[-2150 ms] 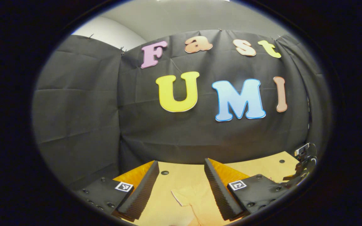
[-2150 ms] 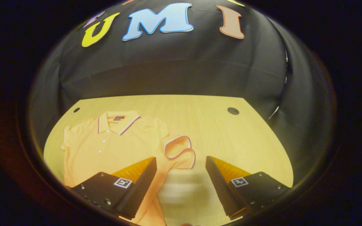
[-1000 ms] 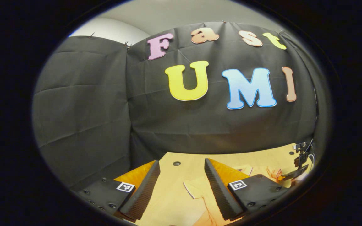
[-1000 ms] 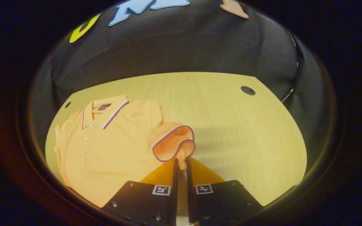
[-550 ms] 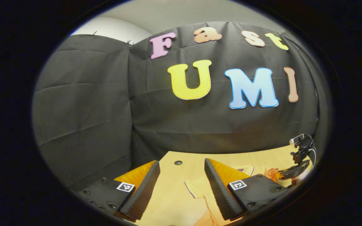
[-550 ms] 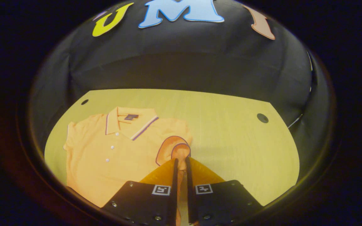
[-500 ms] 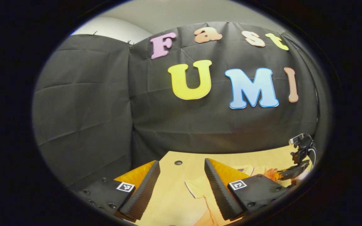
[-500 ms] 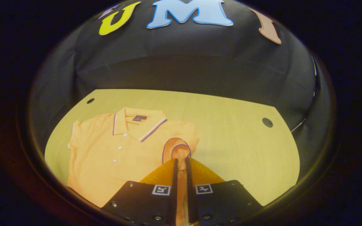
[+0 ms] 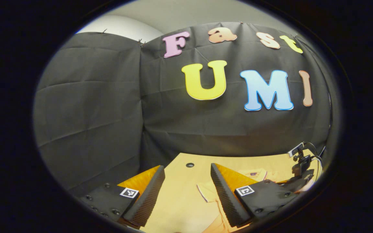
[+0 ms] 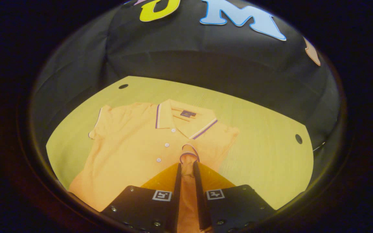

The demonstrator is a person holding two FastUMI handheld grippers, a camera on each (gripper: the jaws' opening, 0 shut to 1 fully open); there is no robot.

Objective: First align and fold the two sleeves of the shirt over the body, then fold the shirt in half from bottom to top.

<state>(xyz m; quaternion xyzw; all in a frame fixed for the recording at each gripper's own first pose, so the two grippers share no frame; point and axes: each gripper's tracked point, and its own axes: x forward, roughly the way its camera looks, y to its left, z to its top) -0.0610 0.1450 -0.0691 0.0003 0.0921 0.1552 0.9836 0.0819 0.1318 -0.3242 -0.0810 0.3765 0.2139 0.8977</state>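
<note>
One orange polo shirt (image 10: 131, 152) of soft knit cloth lies flat, front up, on the pale wood-grain counter (image 10: 264, 155), collar toward the black cloth wall (image 10: 186, 61). Its collar (image 10: 186, 118) is edged with thin dark and white stripes, and three small pale buttons (image 10: 166, 145) run down the placket. One short sleeve (image 10: 97, 124) lies spread at the far side; the other sleeve (image 10: 189, 158), its cuff trimmed with a dark line, is lifted and bunched over the body. The right gripper (image 10: 186, 168) has its two ribbed fingers closed on that cloth, with only the fabric between them. Two round dark holes (image 10: 298, 138) show in the counter. In the left gripper view, the left gripper (image 9: 186, 171) hangs above the counter near the shirt's spread sleeve with its two ridged, wedge-shaped fingers wide apart and nothing between them.
</note>
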